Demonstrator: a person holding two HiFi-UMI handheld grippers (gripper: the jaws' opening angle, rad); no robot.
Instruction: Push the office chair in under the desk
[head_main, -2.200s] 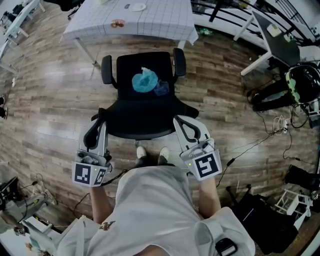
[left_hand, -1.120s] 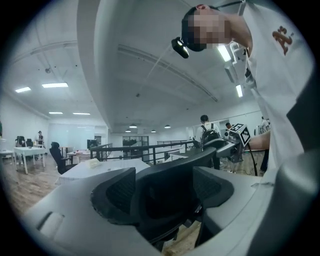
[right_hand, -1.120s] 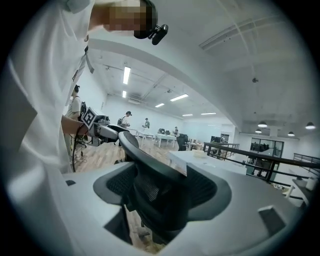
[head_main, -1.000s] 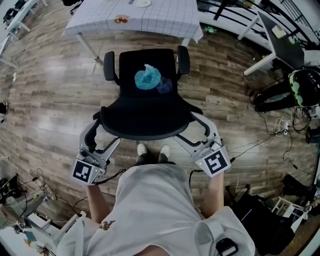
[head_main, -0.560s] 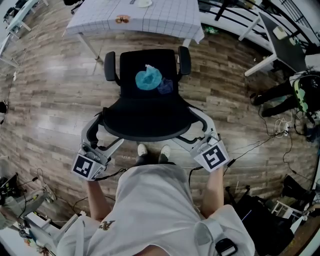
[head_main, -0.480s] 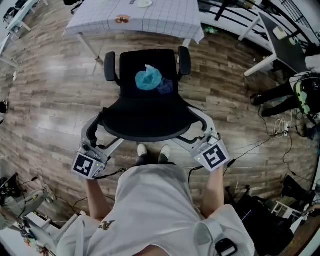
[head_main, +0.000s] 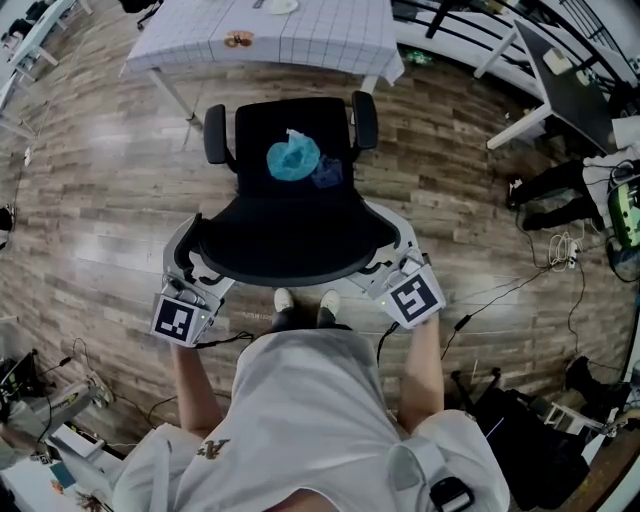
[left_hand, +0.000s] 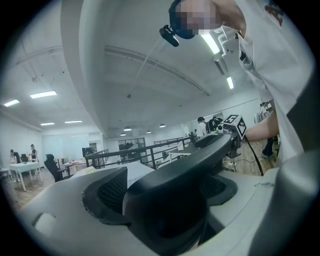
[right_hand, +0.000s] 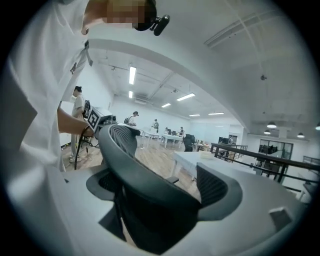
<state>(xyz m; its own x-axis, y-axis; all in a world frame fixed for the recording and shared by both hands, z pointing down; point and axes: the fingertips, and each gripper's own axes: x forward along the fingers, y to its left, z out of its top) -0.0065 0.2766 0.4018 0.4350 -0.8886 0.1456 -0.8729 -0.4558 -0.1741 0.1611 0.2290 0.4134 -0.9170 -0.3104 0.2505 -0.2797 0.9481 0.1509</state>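
My left gripper (head_main: 195, 262) and right gripper (head_main: 392, 252), jaws just opening wide, straddled the office chair's (head_main: 290, 240) stiff backrest rim; I judged it would roll easily.

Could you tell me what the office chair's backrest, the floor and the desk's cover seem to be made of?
Backrest: black mesh, weave visible, in a matte dark frame, probably plastic. Floor: wood-look planks with glossy reflections; wood or laminate, unclear. Desk cover: white gridded cloth, judging by its draped corners.

The office chair (head_main: 285, 235) is black; the desk (head_main: 300, 35) is white, gridded.
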